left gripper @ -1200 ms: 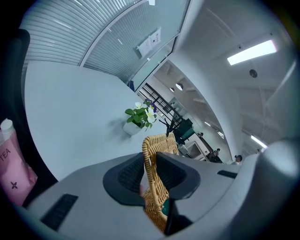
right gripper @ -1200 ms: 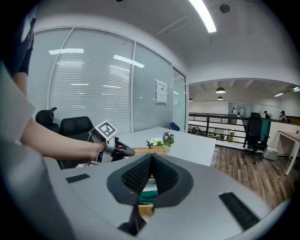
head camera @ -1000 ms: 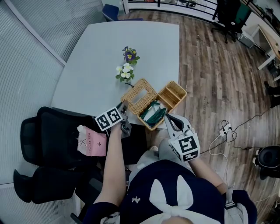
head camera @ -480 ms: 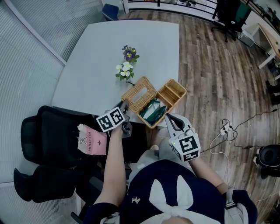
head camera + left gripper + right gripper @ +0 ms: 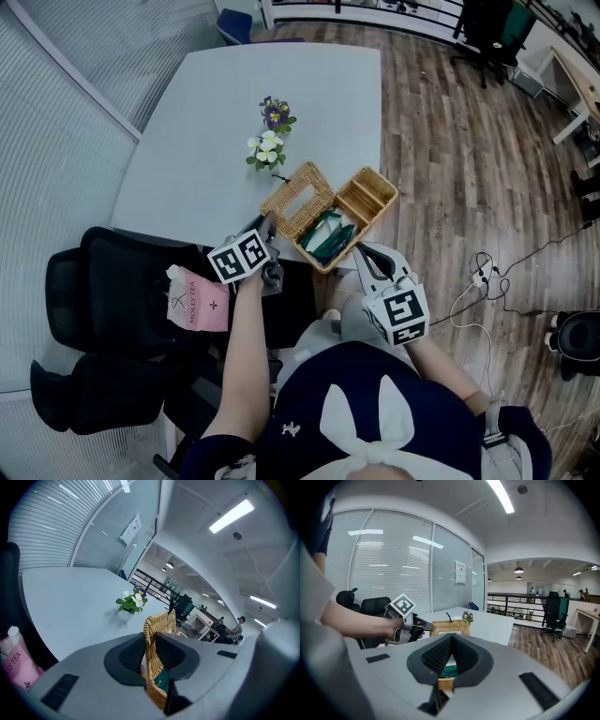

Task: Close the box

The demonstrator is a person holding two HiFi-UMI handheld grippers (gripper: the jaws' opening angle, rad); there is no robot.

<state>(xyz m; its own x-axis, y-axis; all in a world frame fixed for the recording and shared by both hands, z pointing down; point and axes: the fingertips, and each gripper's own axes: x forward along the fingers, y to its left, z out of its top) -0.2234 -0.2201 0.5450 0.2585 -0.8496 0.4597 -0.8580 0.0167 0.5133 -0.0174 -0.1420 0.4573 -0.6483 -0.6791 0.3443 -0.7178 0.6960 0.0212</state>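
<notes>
A wicker box (image 5: 368, 199) stands at the table's near edge with a green item (image 5: 328, 239) in its near end. Its slotted wicker lid (image 5: 298, 200) lies swung open to the left of it. My left gripper (image 5: 265, 226) is shut on the lid's near edge; in the left gripper view the woven rim (image 5: 157, 625) runs up between the pads. My right gripper (image 5: 360, 251) is beside the box's near right corner, jaws shut and holding nothing. In the right gripper view, box and green item (image 5: 449, 670) show just past the right gripper (image 5: 450, 641).
A small pot of white and purple flowers (image 5: 269, 145) stands on the grey table (image 5: 206, 122) just beyond the lid. Black office chairs (image 5: 112, 300) with a pink packet (image 5: 197, 305) sit at my left. To the right is wooden floor (image 5: 469, 169) with cables.
The left gripper has edged slightly right while holding the lid's edge. The right gripper has hardly moved.
</notes>
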